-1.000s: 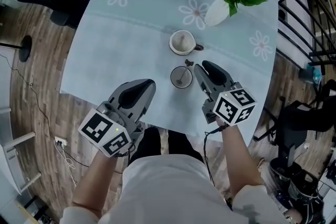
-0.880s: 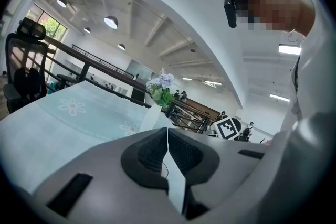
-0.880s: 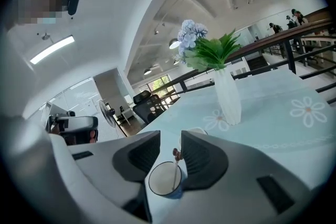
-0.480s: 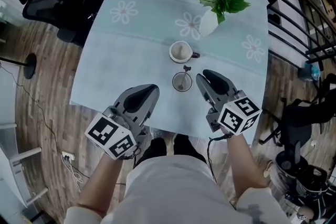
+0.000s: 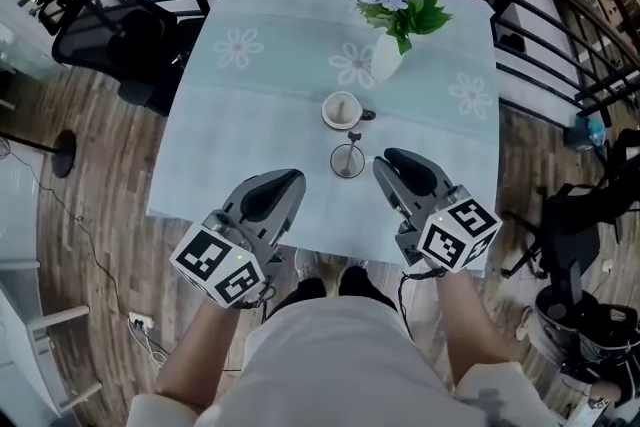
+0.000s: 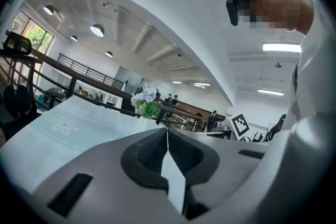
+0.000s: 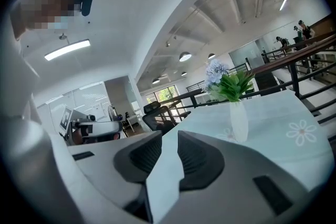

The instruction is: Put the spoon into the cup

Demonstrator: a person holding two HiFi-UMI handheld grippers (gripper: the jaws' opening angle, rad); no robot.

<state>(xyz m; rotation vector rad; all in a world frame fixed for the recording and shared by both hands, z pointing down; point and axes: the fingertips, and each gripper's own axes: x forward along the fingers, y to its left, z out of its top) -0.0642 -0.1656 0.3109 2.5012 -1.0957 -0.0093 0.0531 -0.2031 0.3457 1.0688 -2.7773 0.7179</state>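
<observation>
Left gripper (image 5: 288, 179): jaws pressed together, empty, over near table (image 5: 250, 115) edge.
Right gripper (image 5: 386, 161): jaws a slit apart, empty, just right of cup (image 5: 347, 162).
Spoon (image 5: 350, 147): standing in cup.
Mug (image 5: 342, 110): just behind cup.
Vase (image 5: 386, 58): flowers, farther back.

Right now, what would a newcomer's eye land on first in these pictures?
The grey left claw and right claw fill the foreground at the table's near edge. Just beyond them on the daisy-print tablecloth stands a glass cup holding the spoon, then a white mug, then a vase of pale blue flowers.
</observation>
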